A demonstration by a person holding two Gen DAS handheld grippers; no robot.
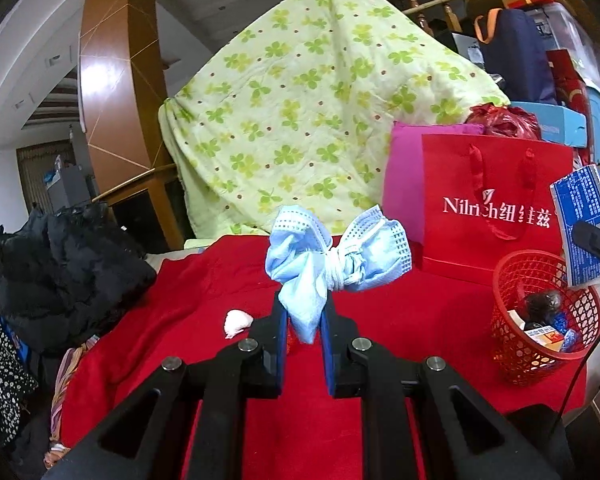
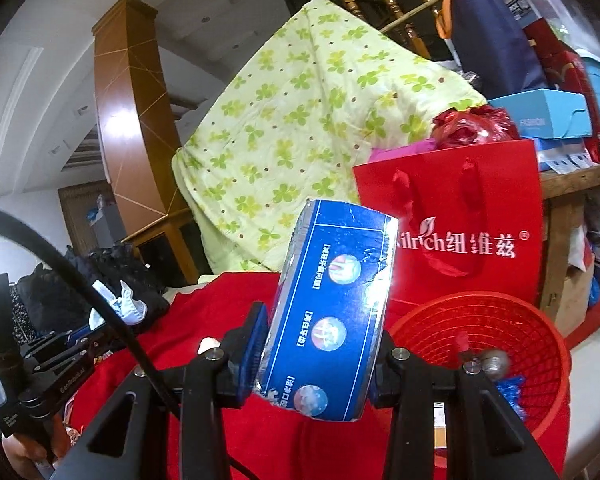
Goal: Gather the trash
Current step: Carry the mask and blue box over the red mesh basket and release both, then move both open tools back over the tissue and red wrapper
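The left gripper [image 1: 305, 316] pinches a knotted blue face mask [image 1: 332, 256] by one loose flap, lifted above the red-covered table [image 1: 380, 320]. The right gripper [image 2: 320, 344] clamps a blue box [image 2: 332, 308] beside the red basket [image 2: 540, 344] at the table's right edge. The flap could slip free, or the box could catch the basket's rim and tip it.

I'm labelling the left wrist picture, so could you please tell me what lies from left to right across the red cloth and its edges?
black jacket → white paper wad → blue face mask, pinched in the left gripper → red gift bag → red basket
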